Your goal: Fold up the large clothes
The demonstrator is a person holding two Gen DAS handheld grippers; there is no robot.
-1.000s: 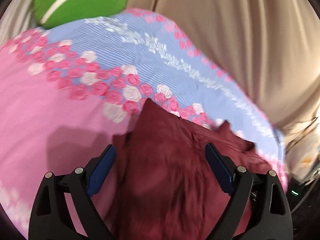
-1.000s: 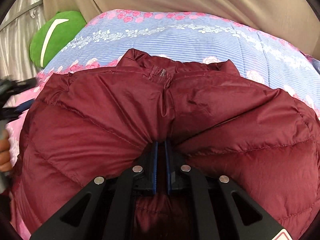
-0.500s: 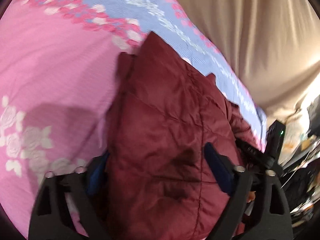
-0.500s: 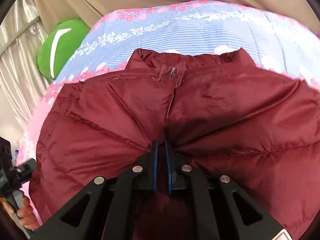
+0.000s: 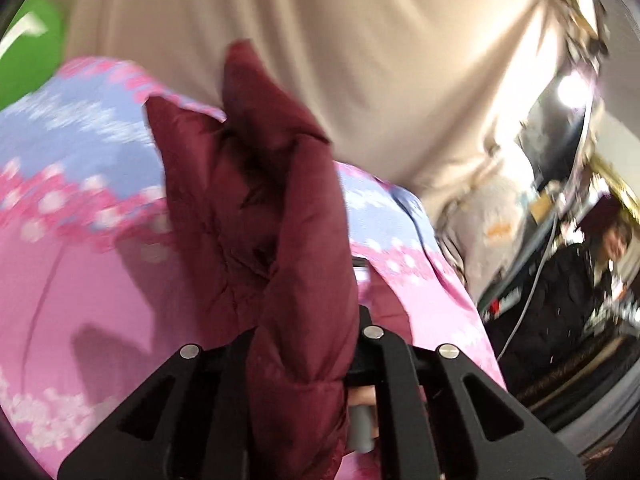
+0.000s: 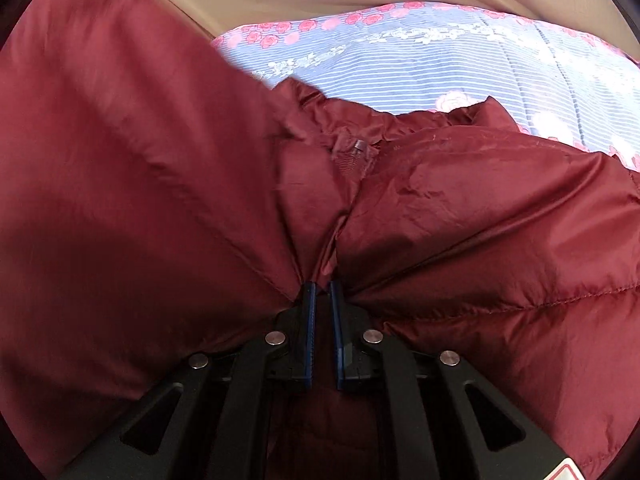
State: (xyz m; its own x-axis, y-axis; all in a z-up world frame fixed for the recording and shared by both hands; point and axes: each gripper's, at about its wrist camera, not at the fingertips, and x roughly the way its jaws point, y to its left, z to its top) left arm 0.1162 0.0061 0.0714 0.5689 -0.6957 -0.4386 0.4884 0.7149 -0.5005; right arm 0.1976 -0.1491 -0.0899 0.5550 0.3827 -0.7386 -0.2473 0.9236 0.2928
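A dark red puffer jacket (image 6: 460, 220) lies on a bed, collar and zip pull toward the far side. My right gripper (image 6: 322, 286) is shut on the jacket's front near its middle seam. My left gripper (image 5: 304, 344) is shut on a thick fold of the jacket (image 5: 280, 208) and holds it raised above the bed; its fingertips are hidden by the fabric. In the right wrist view that raised part (image 6: 120, 160) sweeps across the left side, blurred.
The bedspread (image 5: 80, 272) is pink with roses and a blue striped band (image 6: 440, 64). A green cushion (image 5: 24, 60) lies at the far left. Beige curtain (image 5: 360, 60) hangs behind the bed. Cluttered furniture and a person (image 5: 592, 264) are off the bed's right edge.
My left gripper has closed on the jacket's left side and lifted it up and over toward the right. The right gripper has stayed shut on the jacket's middle.
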